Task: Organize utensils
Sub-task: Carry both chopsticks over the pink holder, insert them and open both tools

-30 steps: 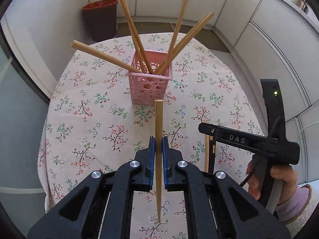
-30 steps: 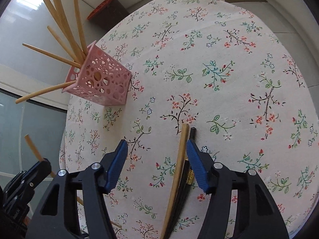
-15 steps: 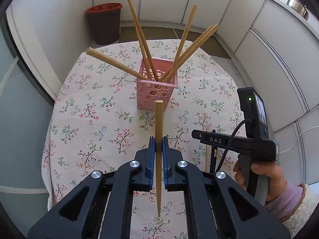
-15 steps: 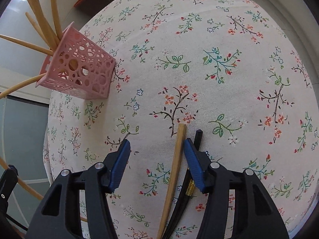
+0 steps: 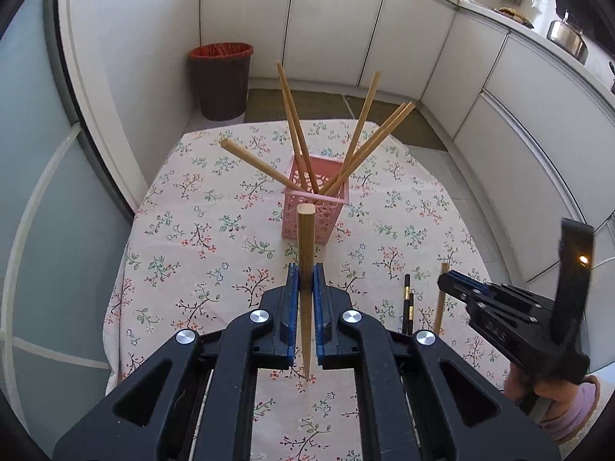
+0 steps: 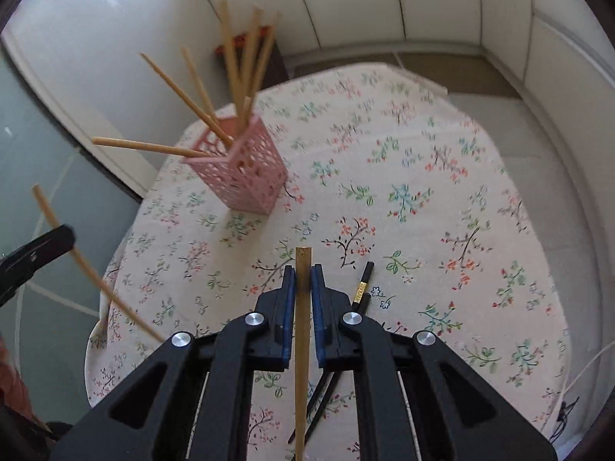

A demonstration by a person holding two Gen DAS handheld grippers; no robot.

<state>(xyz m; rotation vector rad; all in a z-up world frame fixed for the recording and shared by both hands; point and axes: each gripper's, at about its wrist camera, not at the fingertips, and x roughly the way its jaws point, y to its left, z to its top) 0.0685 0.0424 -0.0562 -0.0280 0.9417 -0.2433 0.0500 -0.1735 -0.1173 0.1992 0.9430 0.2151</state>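
Both tongs are clenched, each on one wooden chopstick. Left tongs [image 5: 306,282] grip a chopstick [image 5: 306,238] between the blue pads, its blunt end pointing up and forward toward the pink holder [image 5: 316,207], its thin tip reaching down past the pads above the cloth; the part inside the pads is hidden. Right tongs [image 6: 303,282] pinch a second chopstick [image 6: 303,269] the same way, blunt end just past the pads, shaft running back between the arms and cut off by the lower edge of the right wrist view. Beside the right tongs, a pair of black chopsticks [image 6: 360,292] with gold bands lies on the table [image 6: 442,199], its lower length hidden under the tongs' frame; in the left wrist view the same pair shows only as two short black ends. Ahead of both tongs, well apart from them, the pink perforated holder stands upright on the flowered cloth with several wooden chopsticks [image 5: 357,142] fanned out of it; in the right wrist view these are blurred and hard to count. At the left edge of the right wrist view the left tongs and their chopstick appear only in part. Beyond the table, a dark waste bin [image 5: 221,77] with a red liner stands on the floor against white cabinets [image 5: 519,123].
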